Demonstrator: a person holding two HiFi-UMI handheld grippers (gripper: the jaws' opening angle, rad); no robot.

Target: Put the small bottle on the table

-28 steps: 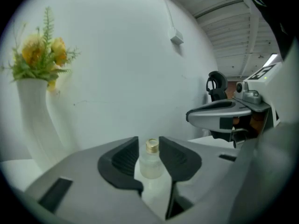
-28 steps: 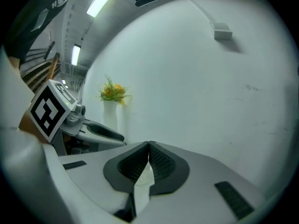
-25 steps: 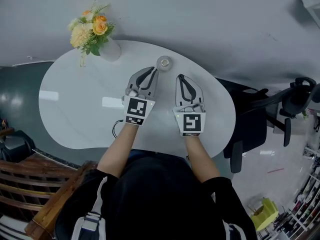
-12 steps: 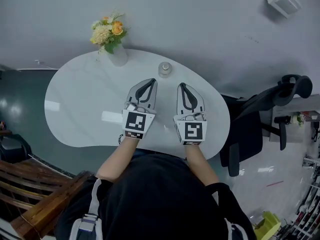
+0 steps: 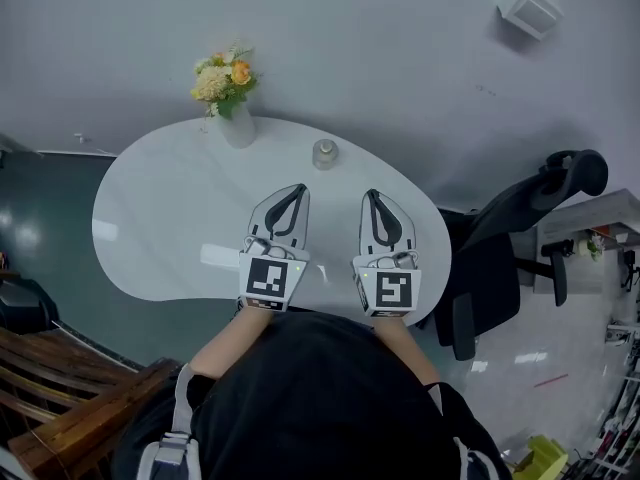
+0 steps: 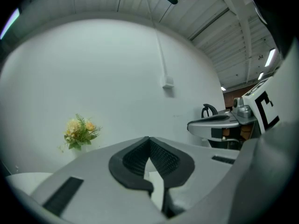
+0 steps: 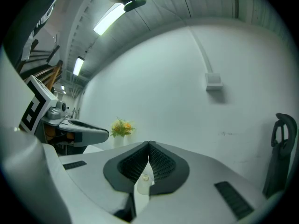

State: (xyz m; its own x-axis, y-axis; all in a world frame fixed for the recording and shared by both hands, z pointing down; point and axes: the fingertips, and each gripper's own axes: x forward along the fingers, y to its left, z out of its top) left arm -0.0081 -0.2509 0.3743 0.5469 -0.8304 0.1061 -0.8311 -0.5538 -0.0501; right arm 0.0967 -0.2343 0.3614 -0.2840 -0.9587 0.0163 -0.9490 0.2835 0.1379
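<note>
The small clear bottle (image 5: 324, 154) stands upright on the white table (image 5: 170, 218), near its far edge. Both grippers hover side by side over the near half of the table, well short of the bottle and pointing toward it. My left gripper (image 5: 298, 188) is shut, its dark pads (image 6: 161, 155) meeting at the tips with nothing between them. My right gripper (image 5: 373, 194) is shut too and holds nothing. In the right gripper view the bottle (image 7: 145, 181) shows far off through the gap below the closed tips of that gripper (image 7: 149, 144).
A vase of yellow and orange flowers (image 5: 226, 88) stands at the table's far left edge. A black office chair (image 5: 520, 218) is to the right of the table, and a wooden bench (image 5: 60, 388) is at the lower left. The grey wall carries a small box (image 5: 528, 8).
Both grippers have drawn back from the bottle toward the person and risen. The left tips were right beside the bottle a second ago. The bottle stays on the table.
</note>
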